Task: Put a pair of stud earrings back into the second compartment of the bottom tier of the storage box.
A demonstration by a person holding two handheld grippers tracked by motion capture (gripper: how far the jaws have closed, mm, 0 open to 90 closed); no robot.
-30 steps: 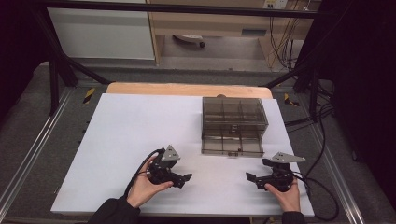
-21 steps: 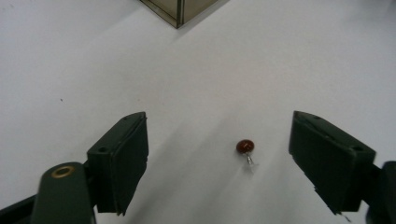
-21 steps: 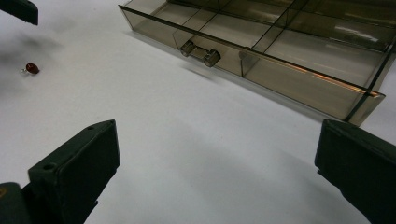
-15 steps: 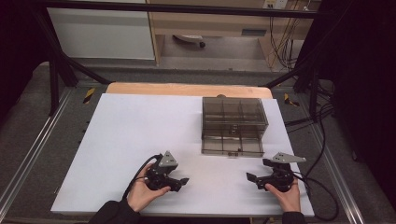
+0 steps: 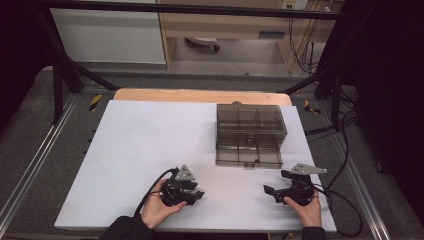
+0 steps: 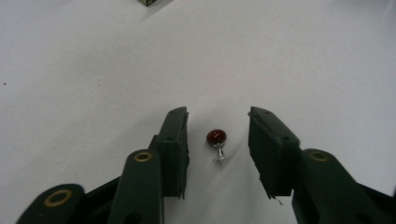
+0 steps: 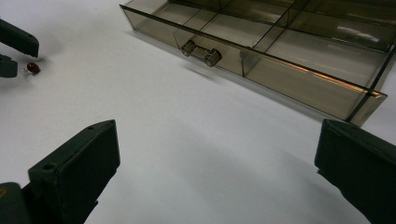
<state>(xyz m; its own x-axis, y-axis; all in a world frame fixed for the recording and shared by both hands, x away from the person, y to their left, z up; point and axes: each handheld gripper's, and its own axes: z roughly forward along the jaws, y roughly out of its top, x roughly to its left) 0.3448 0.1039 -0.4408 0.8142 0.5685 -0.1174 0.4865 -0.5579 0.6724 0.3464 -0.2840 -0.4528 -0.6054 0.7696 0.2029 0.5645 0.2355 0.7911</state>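
A small red bead on a short silver pin (image 6: 216, 136) lies on the white tabletop (image 5: 150, 145). My left gripper (image 6: 218, 122) has a jaw on each side of it. Its jaws have just been closing, and a gap still shows between each pad and the bead. In the high view the left gripper (image 5: 199, 194) is at the front left of centre. My right gripper (image 5: 267, 192) rests at the front right, jaws wide open and bare (image 7: 217, 140). From there the bead (image 7: 32, 67) and the left gripper's fingertips (image 7: 18, 42) show at the far left.
A smoky clear compartment box (image 5: 250, 132) stands right of centre, its divided drawer (image 7: 261, 51) pulled out toward me, with a small handle (image 7: 201, 52). Cables trail from both grippers. Black frame posts flank the table.
The left gripper's jaws have drawn closer together and the hand has shifted slightly. The right gripper has kept still.
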